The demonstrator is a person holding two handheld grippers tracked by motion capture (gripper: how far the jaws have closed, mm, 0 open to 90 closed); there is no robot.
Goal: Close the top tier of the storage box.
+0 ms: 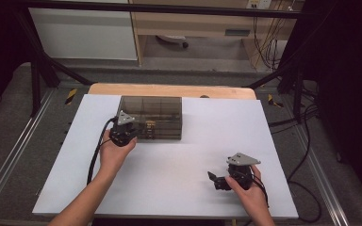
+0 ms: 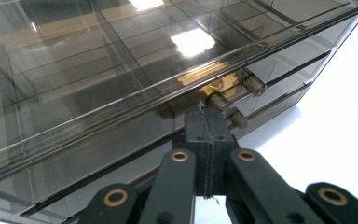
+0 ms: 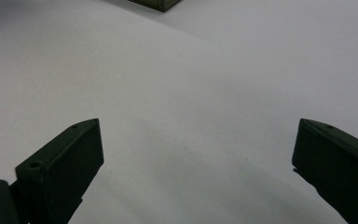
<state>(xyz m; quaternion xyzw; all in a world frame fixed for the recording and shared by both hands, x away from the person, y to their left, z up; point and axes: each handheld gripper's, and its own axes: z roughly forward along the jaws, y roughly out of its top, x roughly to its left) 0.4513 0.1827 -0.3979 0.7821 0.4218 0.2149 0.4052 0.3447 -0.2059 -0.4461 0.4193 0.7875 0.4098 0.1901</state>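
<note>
Smoky clear drawer box [image 1: 152,117] sits on the white sheet [image 1: 169,179], toward its far side, left of middle. Three drawers stacked, each with a small knob [image 2: 235,117] at the front.

Left gripper [image 1: 125,131] at the box's near-left front, touching it. In the left gripper view [image 2: 204,122] its jaws are pressed together, tips right at the knobs; whether a knob is pinched between them, cannot tell.

Right gripper [image 1: 215,180] well apart from the box, near-right of it, low over the bare sheet. Jaws spread wide [image 3: 196,140], nothing between them. A box corner [image 3: 158,3] shows at the top edge of the right gripper view.
</note>
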